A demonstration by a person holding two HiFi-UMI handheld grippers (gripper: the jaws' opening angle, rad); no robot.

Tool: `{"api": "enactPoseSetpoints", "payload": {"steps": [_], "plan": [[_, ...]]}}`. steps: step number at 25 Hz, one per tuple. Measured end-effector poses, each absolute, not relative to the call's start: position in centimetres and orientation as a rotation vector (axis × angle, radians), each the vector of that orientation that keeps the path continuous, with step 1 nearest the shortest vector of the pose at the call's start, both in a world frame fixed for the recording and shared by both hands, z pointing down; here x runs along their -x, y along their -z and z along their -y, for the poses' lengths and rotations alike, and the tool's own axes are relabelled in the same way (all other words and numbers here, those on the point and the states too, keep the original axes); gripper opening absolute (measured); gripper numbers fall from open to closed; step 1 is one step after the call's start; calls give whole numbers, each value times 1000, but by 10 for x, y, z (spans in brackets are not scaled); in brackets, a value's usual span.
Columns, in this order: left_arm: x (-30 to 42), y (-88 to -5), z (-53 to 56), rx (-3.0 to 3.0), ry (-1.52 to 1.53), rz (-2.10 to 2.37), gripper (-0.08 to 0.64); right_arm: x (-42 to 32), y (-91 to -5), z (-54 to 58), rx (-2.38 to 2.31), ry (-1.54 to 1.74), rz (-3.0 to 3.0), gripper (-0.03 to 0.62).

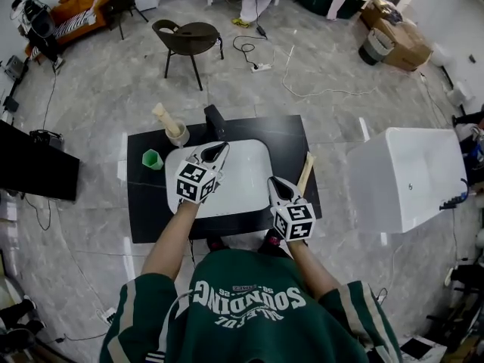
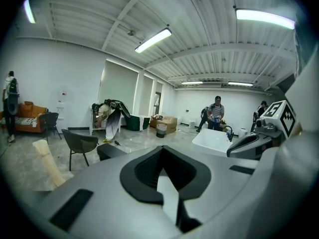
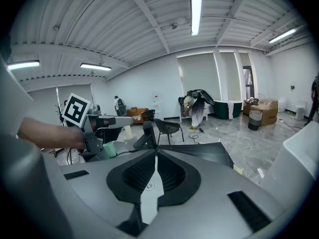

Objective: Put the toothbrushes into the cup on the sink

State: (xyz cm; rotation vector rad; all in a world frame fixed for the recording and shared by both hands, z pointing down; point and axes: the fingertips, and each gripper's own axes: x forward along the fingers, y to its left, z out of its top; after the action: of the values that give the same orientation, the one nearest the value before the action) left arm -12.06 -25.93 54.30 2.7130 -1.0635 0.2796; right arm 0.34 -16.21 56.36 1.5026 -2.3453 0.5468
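As both hover above the sink (image 1: 246,180), left tool (image 1: 221,147) and right tool (image 1: 274,181) closed, empty, toothbrush (image 1: 305,174) beside its right rim

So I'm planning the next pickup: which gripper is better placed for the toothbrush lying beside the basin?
Right. The right gripper is beside the toothbrush; the left gripper is over the basin, farther off.
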Motion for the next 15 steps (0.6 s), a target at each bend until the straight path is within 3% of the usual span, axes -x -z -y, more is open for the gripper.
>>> {"api": "enactPoseSetpoints", "payload": {"steps": [8, 15], "plan": [[54, -544, 255, -2744, -287, 1013, 17, -53, -568, 163, -1519, -580, 2352, 43], [-5, -561, 252, -2732, -329, 941, 133, -102, -575, 160, -1553, -608, 2334, 43]]}}
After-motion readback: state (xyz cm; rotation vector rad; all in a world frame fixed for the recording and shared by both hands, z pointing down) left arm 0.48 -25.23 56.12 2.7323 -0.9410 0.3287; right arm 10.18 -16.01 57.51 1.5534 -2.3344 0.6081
